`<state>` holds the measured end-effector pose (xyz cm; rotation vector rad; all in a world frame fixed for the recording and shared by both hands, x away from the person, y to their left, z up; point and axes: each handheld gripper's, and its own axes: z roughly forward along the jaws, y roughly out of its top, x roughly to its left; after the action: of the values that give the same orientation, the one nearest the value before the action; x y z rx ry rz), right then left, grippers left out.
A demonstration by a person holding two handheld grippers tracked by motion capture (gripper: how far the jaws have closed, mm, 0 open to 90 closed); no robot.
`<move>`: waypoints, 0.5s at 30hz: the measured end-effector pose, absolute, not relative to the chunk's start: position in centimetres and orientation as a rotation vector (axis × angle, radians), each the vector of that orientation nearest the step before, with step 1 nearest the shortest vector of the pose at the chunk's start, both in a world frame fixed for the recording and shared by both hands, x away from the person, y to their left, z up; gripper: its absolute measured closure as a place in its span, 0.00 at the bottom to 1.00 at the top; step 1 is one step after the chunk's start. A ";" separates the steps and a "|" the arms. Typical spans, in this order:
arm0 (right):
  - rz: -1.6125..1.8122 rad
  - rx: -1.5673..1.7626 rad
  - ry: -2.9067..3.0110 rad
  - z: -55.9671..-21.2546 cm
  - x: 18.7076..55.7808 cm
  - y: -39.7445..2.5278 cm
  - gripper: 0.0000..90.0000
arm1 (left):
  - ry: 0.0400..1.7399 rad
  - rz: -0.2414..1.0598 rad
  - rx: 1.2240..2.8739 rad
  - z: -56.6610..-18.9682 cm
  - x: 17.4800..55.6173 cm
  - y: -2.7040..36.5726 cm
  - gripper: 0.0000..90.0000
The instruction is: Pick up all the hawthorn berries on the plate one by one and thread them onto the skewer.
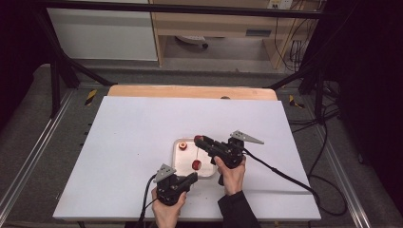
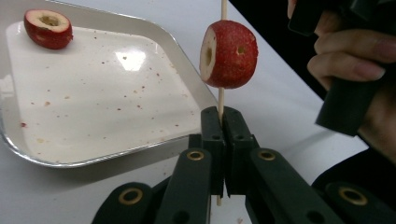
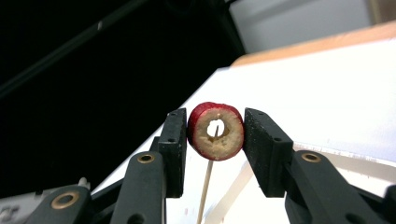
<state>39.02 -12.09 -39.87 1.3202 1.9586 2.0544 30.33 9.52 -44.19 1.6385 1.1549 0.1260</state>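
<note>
My left gripper [image 2: 222, 114] is shut on a thin wooden skewer [image 2: 221, 99] that stands upright. A cored red fruit half [image 2: 229, 53] is threaded on the skewer above the jaws. My right gripper [image 3: 215, 133] is shut on another cored red fruit piece [image 3: 205, 140], and the skewer [image 3: 205, 186] shows below it and through its hole. In the high view the right gripper [image 1: 198, 139] is held over the tray, above the skewered fruit [image 1: 196, 164], with the left gripper [image 1: 194, 175] at the tray's near edge. A third fruit piece [image 2: 48, 29] lies on the metal tray [image 2: 93, 158].
The tray [image 1: 177, 161] sits near the middle of a white board [image 1: 133, 142] on the table. A person's hand [image 2: 355, 60] holds the right gripper close to the skewer. Cables trail from both grippers toward the near edge and the right.
</note>
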 end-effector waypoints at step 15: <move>1.964 1.298 2.187 -40.5 38.7 -12.0 0.68 | 1.142 0.172 1.664 -43.1 31.8 9.7 0.98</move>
<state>38.69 -11.98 -40.46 1.2983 2.1867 1.9643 31.80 9.68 -43.10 1.6638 1.1424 0.1722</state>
